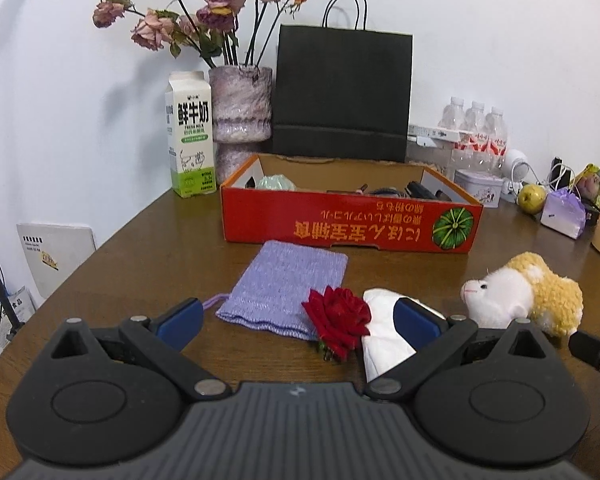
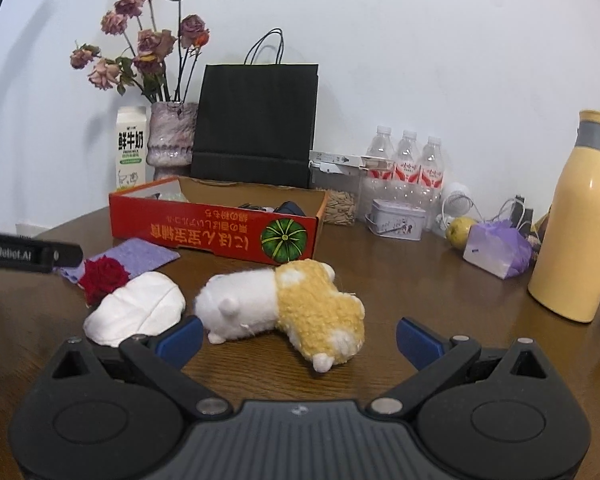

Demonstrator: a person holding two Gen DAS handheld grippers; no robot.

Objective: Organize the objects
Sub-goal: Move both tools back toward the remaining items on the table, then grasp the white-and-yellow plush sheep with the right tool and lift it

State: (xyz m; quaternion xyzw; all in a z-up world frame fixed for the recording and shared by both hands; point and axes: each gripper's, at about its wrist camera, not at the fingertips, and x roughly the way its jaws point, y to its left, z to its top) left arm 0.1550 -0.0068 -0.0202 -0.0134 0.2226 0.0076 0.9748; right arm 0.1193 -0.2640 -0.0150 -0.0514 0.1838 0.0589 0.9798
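A red cardboard box stands open on the brown table, with several small items inside. In front of it lie a lilac knitted pouch, a red rose, a white pad and a white-and-yellow plush toy. My left gripper is open and empty, just short of the rose and pouch. My right gripper is open and empty, with the plush toy between its fingertips.
At the back stand a milk carton, a vase of dried roses, a black paper bag, water bottles, a small tin, a green fruit, a purple packet and a yellow flask at right.
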